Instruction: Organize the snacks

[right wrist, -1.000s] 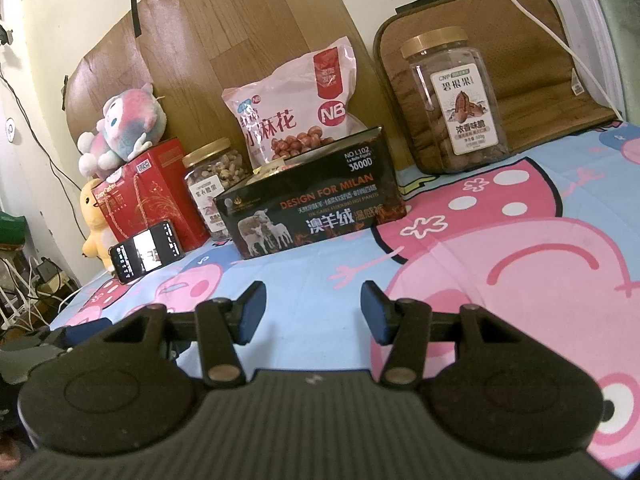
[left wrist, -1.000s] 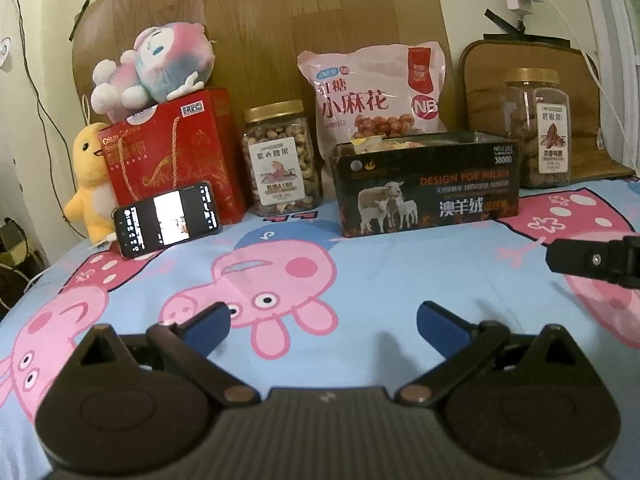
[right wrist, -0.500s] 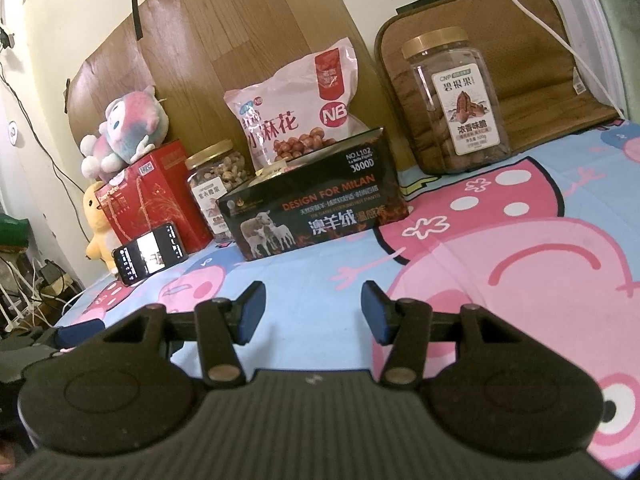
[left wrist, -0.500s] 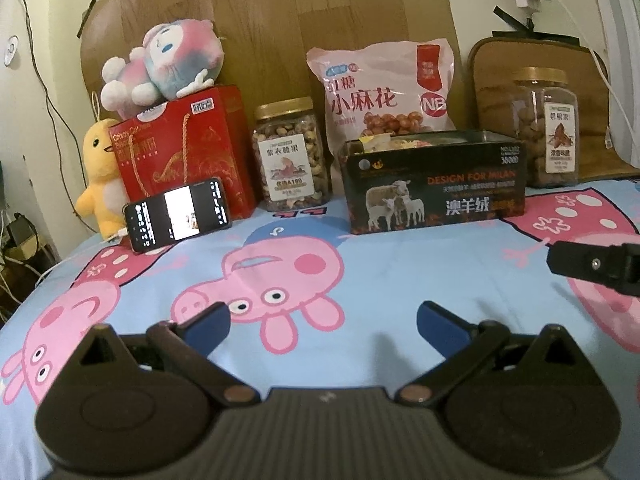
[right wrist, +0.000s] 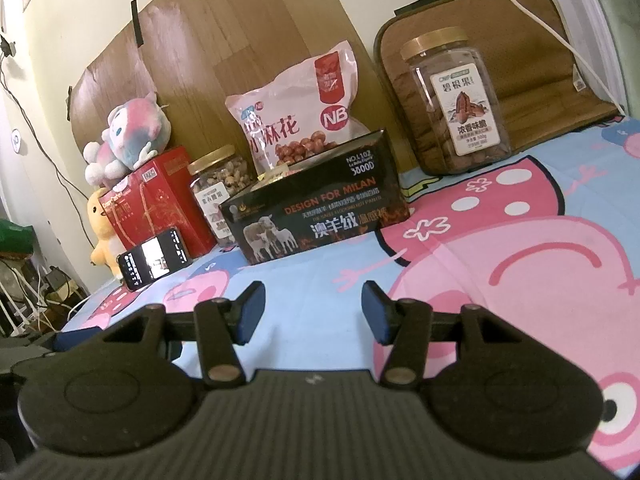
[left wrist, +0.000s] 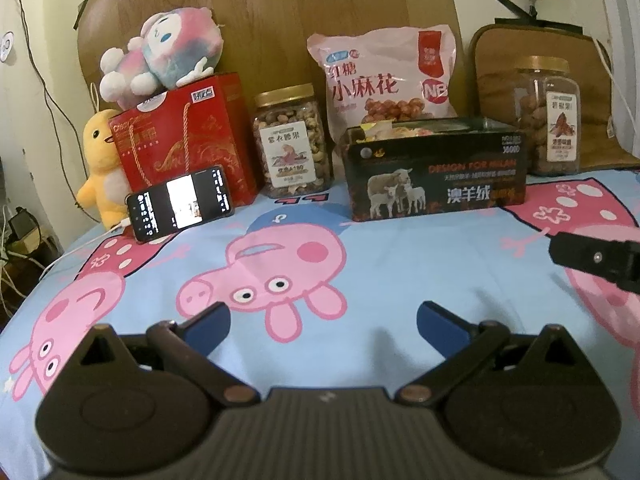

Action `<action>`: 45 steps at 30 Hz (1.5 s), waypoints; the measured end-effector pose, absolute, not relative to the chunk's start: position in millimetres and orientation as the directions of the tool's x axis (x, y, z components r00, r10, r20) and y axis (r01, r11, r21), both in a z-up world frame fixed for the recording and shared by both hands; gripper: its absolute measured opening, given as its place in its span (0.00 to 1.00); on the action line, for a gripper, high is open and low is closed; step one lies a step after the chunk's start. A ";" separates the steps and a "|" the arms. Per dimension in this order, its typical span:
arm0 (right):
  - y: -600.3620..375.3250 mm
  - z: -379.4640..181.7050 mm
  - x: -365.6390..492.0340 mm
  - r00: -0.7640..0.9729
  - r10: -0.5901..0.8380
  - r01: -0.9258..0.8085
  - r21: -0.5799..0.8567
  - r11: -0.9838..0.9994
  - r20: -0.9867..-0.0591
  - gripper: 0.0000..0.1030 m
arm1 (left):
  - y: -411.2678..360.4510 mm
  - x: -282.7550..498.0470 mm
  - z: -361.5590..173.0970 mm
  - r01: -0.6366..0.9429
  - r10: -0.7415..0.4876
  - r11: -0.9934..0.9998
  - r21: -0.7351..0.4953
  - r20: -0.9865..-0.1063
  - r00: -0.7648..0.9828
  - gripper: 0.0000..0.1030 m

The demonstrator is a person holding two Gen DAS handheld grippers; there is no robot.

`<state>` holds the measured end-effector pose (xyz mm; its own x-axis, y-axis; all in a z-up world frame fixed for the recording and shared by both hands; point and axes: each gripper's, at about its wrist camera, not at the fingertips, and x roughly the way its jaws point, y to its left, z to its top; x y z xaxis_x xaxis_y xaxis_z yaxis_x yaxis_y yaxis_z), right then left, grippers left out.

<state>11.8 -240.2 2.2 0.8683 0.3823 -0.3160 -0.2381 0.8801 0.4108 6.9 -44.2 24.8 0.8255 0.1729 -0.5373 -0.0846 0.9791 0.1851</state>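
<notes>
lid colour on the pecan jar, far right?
Gold-brown lid on the clear pecan jar; right wrist view shows it best.

A phone (left wrist: 180,202) leans lit against a red gift box (left wrist: 188,140) at far left, a pink-blue plush (left wrist: 168,56) on top, a yellow duck plush (left wrist: 100,160) beside. A brown cushion (right wrist: 532,76) stands far right.

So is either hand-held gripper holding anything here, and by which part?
Nothing is held. The left hand-held gripper and right hand-held gripper are both open over the bedsheet.
</notes>
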 end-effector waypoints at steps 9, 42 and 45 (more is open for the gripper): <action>-241.2 2.1 11.4 0.869 0.386 -0.240 0.416 0.877 -0.311 0.55 | -43.2 7.7 23.8 -0.082 0.172 0.979 0.185 -0.552 0.816 1.00; -251.3 21.2 2.5 0.885 0.357 -0.212 0.423 0.881 -0.300 0.56 | -47.2 5.2 48.6 -0.045 0.141 0.979 0.198 -0.505 0.851 1.00; -252.3 32.3 -2.6 0.891 0.358 -0.221 0.424 0.878 -0.278 0.63 | -49.4 7.4 56.2 -0.028 0.123 0.981 0.193 -0.502 0.856 1.00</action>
